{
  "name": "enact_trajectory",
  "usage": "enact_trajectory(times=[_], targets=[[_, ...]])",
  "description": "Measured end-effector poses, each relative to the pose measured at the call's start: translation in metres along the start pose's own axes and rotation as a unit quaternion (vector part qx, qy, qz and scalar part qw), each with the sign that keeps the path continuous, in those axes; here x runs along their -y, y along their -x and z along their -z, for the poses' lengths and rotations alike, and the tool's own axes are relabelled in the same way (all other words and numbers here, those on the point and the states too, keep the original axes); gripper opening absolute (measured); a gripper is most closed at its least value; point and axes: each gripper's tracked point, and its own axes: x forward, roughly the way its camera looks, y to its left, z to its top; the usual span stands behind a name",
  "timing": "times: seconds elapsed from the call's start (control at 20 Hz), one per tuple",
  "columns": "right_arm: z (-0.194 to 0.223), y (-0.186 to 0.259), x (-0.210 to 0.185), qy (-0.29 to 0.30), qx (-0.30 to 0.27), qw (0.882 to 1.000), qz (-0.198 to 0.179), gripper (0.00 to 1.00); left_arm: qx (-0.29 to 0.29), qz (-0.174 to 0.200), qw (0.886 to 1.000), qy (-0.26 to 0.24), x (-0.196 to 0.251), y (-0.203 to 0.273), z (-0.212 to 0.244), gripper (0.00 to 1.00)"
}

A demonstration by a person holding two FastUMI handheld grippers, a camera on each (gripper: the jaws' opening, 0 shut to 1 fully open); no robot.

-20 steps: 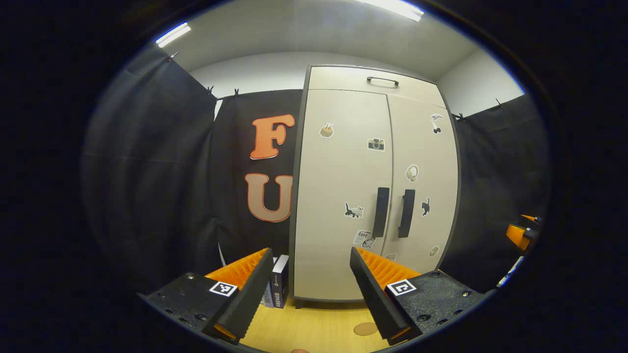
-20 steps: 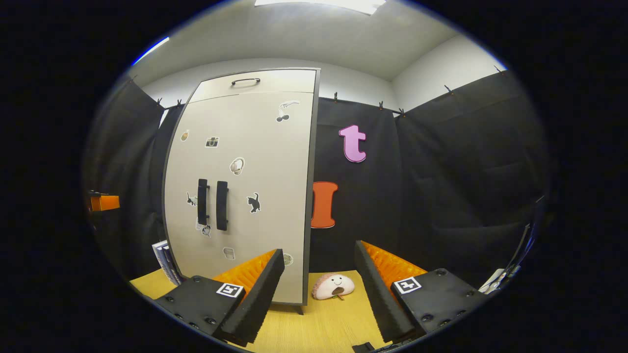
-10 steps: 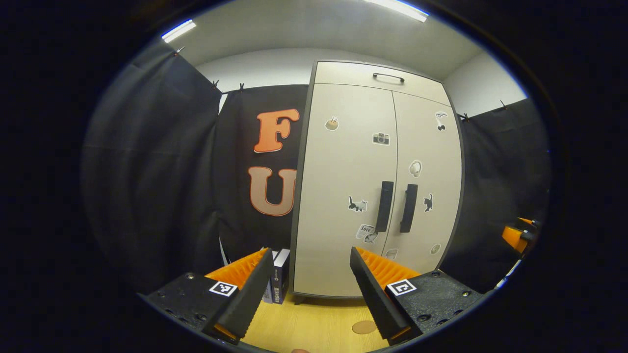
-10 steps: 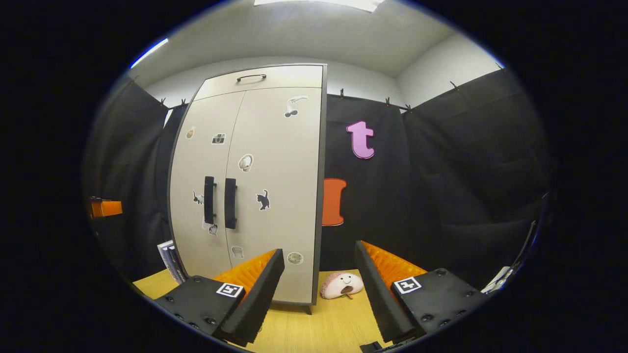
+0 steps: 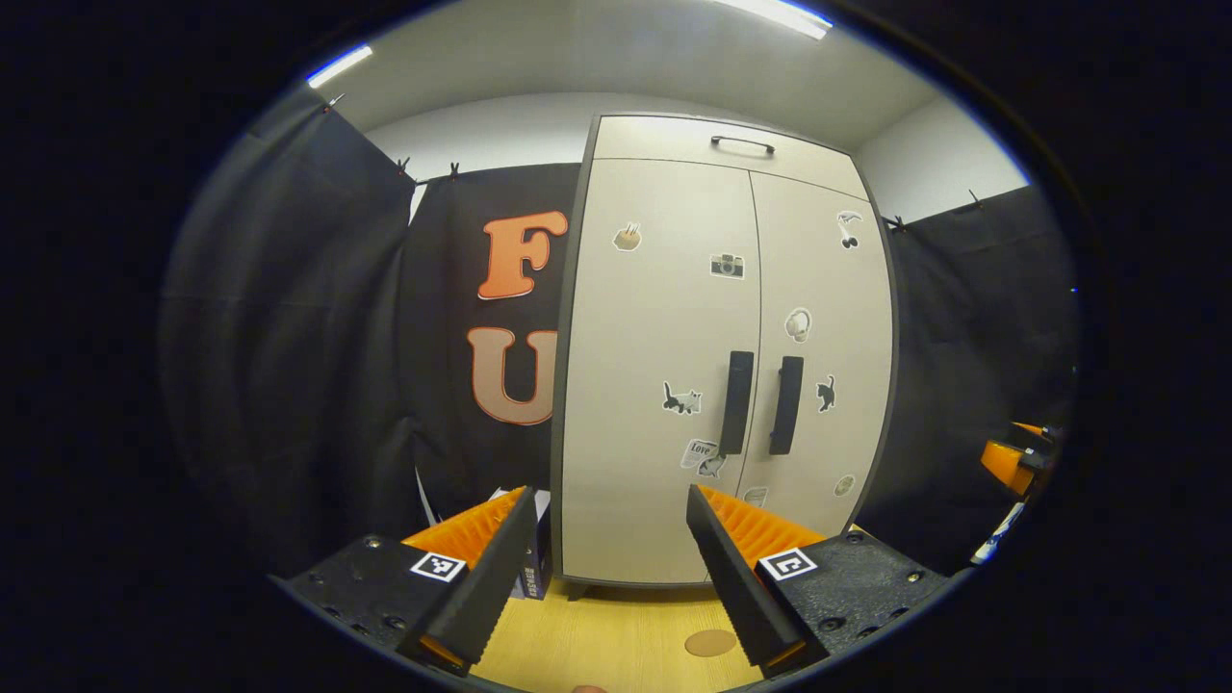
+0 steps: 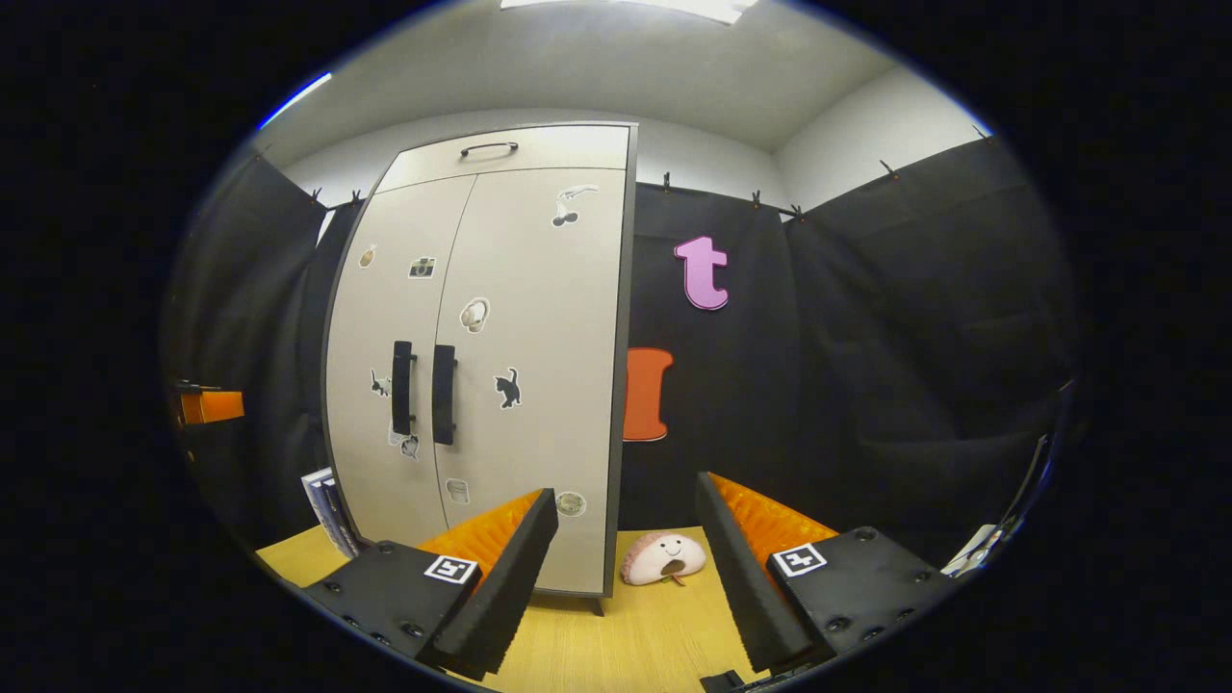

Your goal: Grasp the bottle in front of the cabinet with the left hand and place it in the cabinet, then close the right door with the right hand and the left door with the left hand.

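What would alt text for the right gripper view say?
A tall pale cabinet with both sticker-covered doors shut stands on a wooden table. The right gripper is open with nothing between its fingers, a smiling plush toy beyond them, books left of the cabinet.

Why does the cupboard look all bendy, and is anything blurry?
Left gripper view: the fisheye lens bows the cabinet outward; stickers and handles look sharp. Right gripper view: the cabinet's edges curve the same way; a ceiling light glares at the top; the plush toy is crisp.
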Motion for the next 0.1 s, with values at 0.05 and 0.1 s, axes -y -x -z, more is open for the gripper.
enact_trajectory(times=[0.05, 0.1], targets=[[0.0006, -0.0001, 0.0004, 0.000, -0.001, 1.000, 0.001, 0.95, -0.001, 0.002, 1.000, 0.000, 0.0015, -0.0014, 0.0009, 0.96], [0.0012, 0.0001, 0.0012, 0.001, -0.001, 1.000, 0.003, 0.89, -0.002, 0.003, 1.000, 0.000, 0.0017, -0.0004, 0.0015, 0.96]])
